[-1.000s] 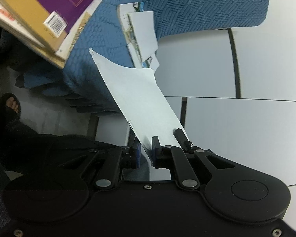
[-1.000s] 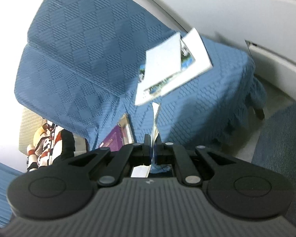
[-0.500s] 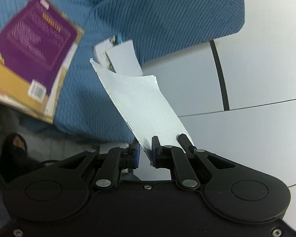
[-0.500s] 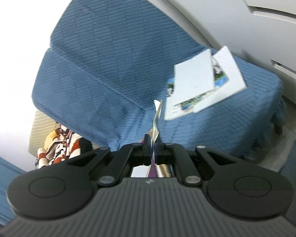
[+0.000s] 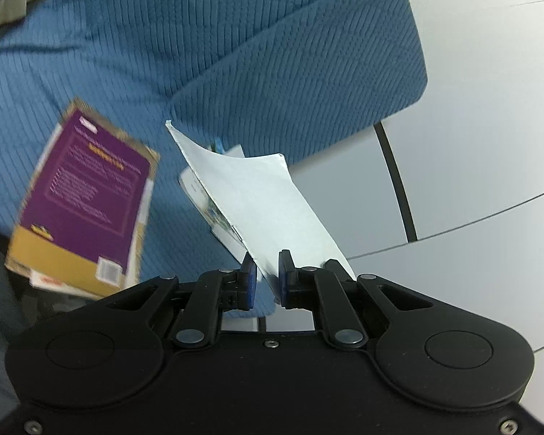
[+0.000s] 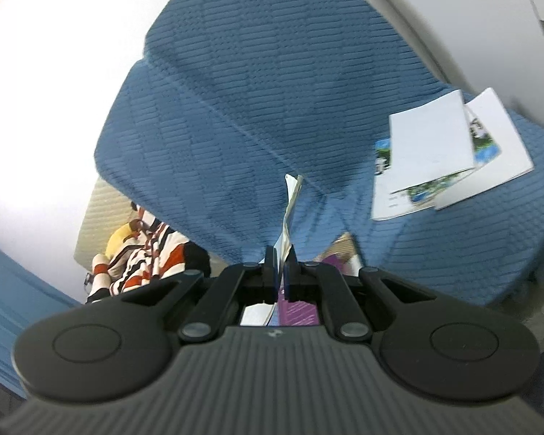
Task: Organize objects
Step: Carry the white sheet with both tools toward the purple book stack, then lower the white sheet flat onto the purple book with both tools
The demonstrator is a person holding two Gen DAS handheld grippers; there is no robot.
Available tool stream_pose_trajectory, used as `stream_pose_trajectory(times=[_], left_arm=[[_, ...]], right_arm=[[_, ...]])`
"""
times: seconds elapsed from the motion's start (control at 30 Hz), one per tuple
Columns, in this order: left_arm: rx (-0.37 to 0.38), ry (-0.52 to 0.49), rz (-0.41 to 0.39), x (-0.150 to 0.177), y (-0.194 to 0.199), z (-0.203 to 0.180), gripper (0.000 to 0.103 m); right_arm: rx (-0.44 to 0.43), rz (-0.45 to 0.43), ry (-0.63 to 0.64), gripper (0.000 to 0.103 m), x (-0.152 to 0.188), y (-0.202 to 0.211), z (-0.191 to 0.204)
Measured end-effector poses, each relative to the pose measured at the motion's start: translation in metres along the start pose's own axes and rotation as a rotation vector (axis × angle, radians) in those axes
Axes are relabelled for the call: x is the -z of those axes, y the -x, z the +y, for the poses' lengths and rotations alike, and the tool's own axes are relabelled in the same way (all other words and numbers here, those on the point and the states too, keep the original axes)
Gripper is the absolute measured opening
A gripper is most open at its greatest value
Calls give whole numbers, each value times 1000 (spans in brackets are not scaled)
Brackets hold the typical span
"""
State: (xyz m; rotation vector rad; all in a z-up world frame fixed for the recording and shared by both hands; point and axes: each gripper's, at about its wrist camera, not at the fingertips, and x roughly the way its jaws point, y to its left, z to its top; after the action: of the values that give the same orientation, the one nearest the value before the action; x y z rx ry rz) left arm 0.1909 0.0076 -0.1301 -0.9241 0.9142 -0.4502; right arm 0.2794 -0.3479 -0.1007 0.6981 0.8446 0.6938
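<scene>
L gripper point(image 5: 265, 277): fingers narrow, pinching a white sheet point(image 5: 257, 195) by its near corner; the rest fans out ahead of the fingers & curls. It looks light, floppy, easy to tear, so grip an edge, not the middle. R gripper point(image 6: 281, 266): fingers clamped on the thin edge of a booklet point(image 6: 290, 203) standing up ahead of them; prob. limp too. Purple book point(image 5: 83, 195) on the blue sofa point(image 5: 235, 54), left of L fingers; looks stiff, heavier.
</scene>
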Motion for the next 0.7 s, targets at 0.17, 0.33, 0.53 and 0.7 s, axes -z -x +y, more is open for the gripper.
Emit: stream_pose_trajectory(times=[0.17, 0.33, 0.53, 0.7], left_arm=[[-21, -22, -24, -12, 13, 15, 10], [-43, -7, -35, -19, 15, 43, 10], [-71, 18, -16, -27, 8, 83, 10], [-79, 21, -23, -39, 1, 110, 10]], right_arm=[[-3, 20, 15, 6, 14, -18, 14], [29, 64, 30, 6, 28, -41, 16], [79, 102, 45, 6, 47, -68, 14], [117, 131, 40, 6, 61, -95, 7]])
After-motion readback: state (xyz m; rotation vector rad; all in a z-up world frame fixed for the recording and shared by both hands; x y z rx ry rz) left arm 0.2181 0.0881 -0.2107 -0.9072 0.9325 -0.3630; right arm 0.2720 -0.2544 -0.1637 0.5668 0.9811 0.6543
